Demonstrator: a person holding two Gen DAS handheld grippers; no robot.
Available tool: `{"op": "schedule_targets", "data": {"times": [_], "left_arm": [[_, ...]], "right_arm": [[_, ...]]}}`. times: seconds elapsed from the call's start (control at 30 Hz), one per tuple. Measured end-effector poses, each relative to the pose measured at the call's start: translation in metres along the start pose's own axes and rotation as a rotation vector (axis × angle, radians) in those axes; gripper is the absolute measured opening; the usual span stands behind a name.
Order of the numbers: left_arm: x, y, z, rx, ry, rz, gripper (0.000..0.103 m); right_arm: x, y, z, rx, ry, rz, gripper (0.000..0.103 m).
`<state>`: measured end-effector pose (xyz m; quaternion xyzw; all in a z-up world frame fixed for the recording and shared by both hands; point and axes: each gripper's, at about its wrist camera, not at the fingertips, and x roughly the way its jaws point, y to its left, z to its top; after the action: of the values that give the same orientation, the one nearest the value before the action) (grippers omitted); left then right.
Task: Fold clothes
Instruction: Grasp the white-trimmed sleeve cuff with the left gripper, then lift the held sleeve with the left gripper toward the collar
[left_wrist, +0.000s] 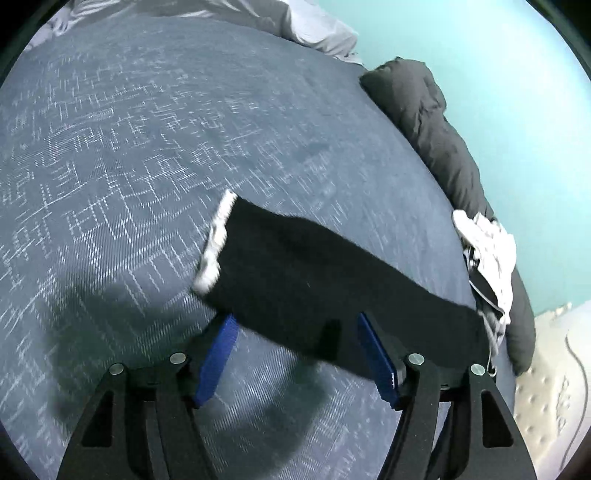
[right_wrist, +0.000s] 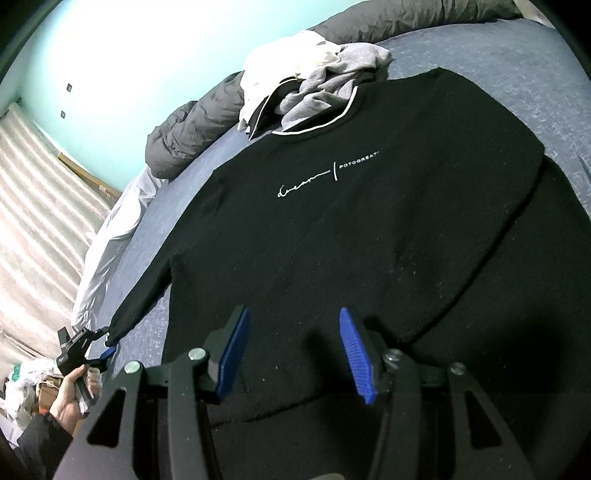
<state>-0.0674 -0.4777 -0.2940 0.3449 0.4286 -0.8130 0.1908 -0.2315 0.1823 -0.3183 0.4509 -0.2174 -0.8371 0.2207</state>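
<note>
Sweater flat on blue patterned bedspread by teal wall; both tongs apart.

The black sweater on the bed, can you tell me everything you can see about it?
The black sweater looks soft and a bit fuzzy, with long sleeves. It has thin white writing across the chest and a white line around the neck. It lies spread out, front up, on the blue-grey bed cover. Its neck touches a pile of grey and white clothes. The left gripper is right at one sleeve's end, and the open right gripper hovers over the bottom part.
</note>
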Motion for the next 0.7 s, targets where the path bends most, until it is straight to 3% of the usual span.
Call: {"op": "schedule_targets", "data": {"times": [0.17,0.27,0.3,0.33,0.5,0.7], "left_arm": [[0.004,0.000,0.014,-0.002,-0.039,0.005,0.069],[0.008,-0.006,0.017,0.023,-0.036,0.016,0.046],[0.010,-0.009,0.017,0.038,-0.029,0.020,0.033],[0.012,-0.013,0.018,0.058,-0.019,0.023,0.025],[0.002,-0.033,0.022,0.110,-0.045,0.008,0.012],[-0.022,-0.088,0.029,0.208,-0.082,-0.056,0.008]], "right_arm": [[0.000,-0.001,0.000,-0.001,-0.002,-0.001,0.051],[-0.001,-0.001,0.001,-0.004,-0.013,0.002,0.051],[-0.001,-0.001,0.001,-0.005,-0.015,0.003,0.051],[-0.002,-0.001,0.002,-0.006,-0.016,0.003,0.051],[-0.002,-0.004,0.002,-0.001,-0.014,0.002,0.052],[-0.005,-0.005,0.002,0.000,-0.016,0.005,0.052]]}}
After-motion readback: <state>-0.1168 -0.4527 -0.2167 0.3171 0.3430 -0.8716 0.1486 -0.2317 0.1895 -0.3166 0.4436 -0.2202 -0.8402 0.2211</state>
